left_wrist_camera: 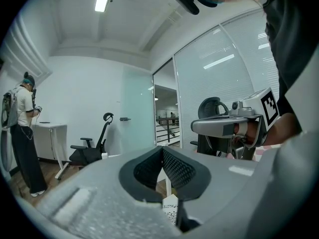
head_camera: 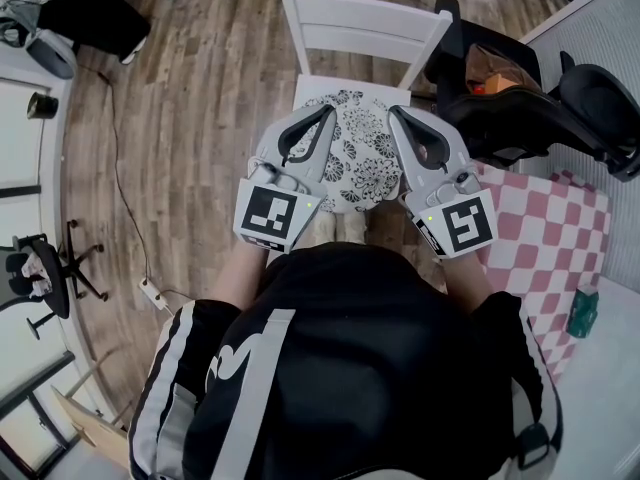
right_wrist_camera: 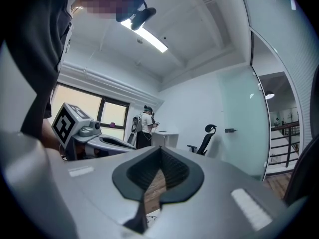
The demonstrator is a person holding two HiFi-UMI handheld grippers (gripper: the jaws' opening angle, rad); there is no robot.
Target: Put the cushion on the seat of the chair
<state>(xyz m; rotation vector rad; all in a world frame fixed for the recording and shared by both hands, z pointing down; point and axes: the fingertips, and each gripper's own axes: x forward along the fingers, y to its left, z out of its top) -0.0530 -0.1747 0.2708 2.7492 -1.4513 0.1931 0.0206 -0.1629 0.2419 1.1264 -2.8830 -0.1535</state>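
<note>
Left gripper (head_camera: 328,111) and right gripper (head_camera: 393,111): fingers fully together, empty, above the patterned cushion (head_camera: 360,163) on the white chair (head_camera: 362,26) at 12 o'clock.

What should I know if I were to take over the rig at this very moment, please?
Left tongs: shut, empty, held over the cushion's left side.
Right tongs: shut, empty, over its right side.
Cushion: lies flat on the seat of the white chair.
Done: the cushion looks placed, as far as the head view shows.
Left: probably nothing; perhaps check that it sits square, then draw both tongs away.
</note>
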